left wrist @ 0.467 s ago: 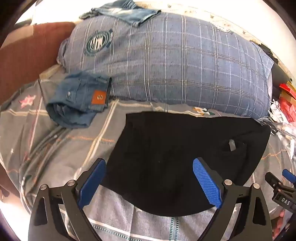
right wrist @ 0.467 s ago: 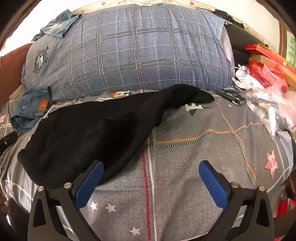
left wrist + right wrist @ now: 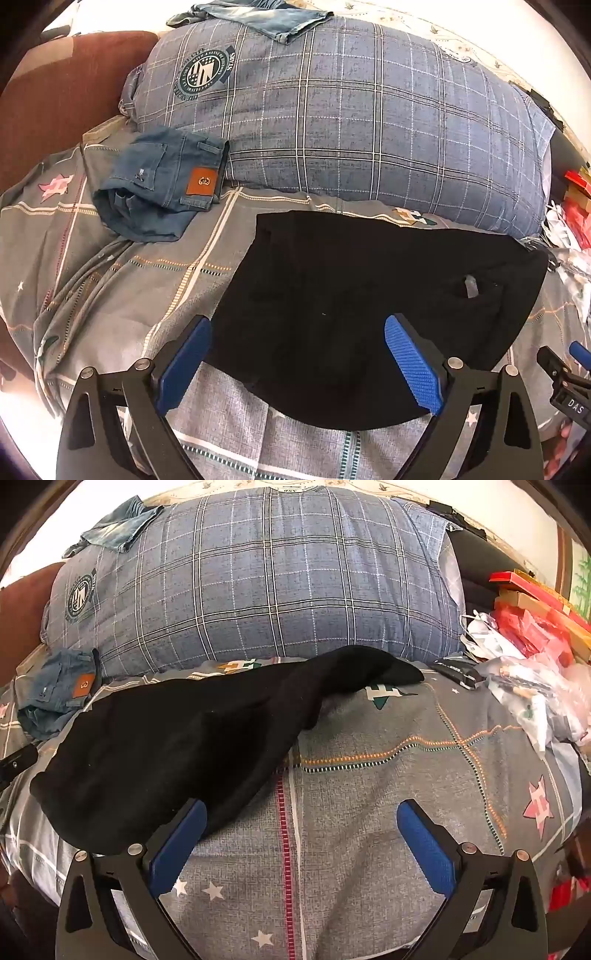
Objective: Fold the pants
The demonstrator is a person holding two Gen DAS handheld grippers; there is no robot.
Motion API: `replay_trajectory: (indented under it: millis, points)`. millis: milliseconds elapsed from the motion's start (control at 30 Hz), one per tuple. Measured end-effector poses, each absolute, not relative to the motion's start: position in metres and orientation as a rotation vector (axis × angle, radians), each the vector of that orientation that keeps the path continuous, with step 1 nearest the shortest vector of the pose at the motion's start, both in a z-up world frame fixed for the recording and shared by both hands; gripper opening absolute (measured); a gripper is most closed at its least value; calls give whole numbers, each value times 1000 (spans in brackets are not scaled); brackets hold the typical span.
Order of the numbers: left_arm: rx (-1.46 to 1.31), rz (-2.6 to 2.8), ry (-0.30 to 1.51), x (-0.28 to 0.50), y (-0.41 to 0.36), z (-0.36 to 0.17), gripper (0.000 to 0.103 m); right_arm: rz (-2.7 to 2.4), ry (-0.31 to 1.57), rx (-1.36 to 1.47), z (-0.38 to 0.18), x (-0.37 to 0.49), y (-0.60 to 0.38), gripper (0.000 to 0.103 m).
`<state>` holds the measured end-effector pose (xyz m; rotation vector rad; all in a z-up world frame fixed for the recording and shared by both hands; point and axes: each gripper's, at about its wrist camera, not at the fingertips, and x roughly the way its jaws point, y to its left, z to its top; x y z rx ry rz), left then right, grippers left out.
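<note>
The black pants (image 3: 369,302) lie on the grey patterned bedspread (image 3: 369,775), folded into a broad dark slab, one narrow end (image 3: 388,668) trailing toward the big blue plaid pillow (image 3: 351,129). The pillow's round crest reads "STARS"; the rest is too small to read. Folded jeans (image 3: 166,184) with a tan leather patch sit beside it. The left gripper (image 3: 295,354) hovers spread wide over the pants' near edge, gripping nothing. The right gripper (image 3: 303,838) gapes empty over bare bedspread, its left finger (image 3: 181,842) at the pants' edge. Clutter (image 3: 535,657) crowds the right side.
</note>
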<state>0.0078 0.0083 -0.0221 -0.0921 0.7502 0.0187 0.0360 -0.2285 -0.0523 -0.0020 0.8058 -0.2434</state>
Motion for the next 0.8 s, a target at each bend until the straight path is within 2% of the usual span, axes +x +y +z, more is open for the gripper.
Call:
replay_trajectory:
  millis: [367, 800]
  points:
    - [-113, 12, 816, 19, 6, -29, 94, -252, 794, -9, -50, 35, -232, 103]
    - [-74, 9, 752, 5, 0, -29, 94, -261, 789, -6, -51, 34, -237, 103]
